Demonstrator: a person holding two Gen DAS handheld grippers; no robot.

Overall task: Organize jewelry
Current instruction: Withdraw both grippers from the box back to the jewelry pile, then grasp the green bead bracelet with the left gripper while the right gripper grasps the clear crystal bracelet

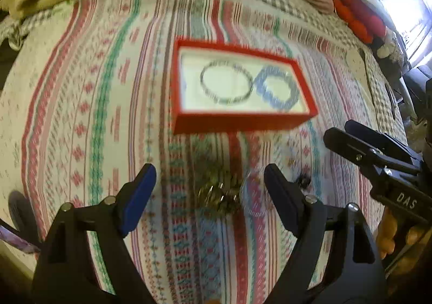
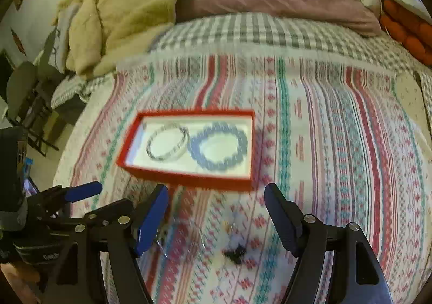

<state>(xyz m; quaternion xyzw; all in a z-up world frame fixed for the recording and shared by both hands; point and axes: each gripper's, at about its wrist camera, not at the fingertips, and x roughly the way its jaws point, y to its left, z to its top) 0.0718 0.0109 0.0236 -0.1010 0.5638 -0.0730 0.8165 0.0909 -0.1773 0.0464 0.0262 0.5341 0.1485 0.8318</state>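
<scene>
- Resting on striped bedspread (image 1: 81, 120): red box (image 1: 237, 121), holding grey bracelet (image 1: 226, 82) and blue bracelet (image 1: 278, 88) side by side.
- Lying below box, between spread left gripper (image 1: 210, 190) fingers, untouched: blurred metallic jewelry (image 1: 218, 196).
- Hovering released, empty: right gripper (image 2: 216, 212), above small dark piece (image 2: 235, 253).

Red box (image 1: 237, 121), white lining; blue beaded bracelet (image 1: 278, 89); dark-and-clear bracelet (image 1: 225, 82); bedspread (image 1: 81, 115) striped pink, teal, cream.
</scene>
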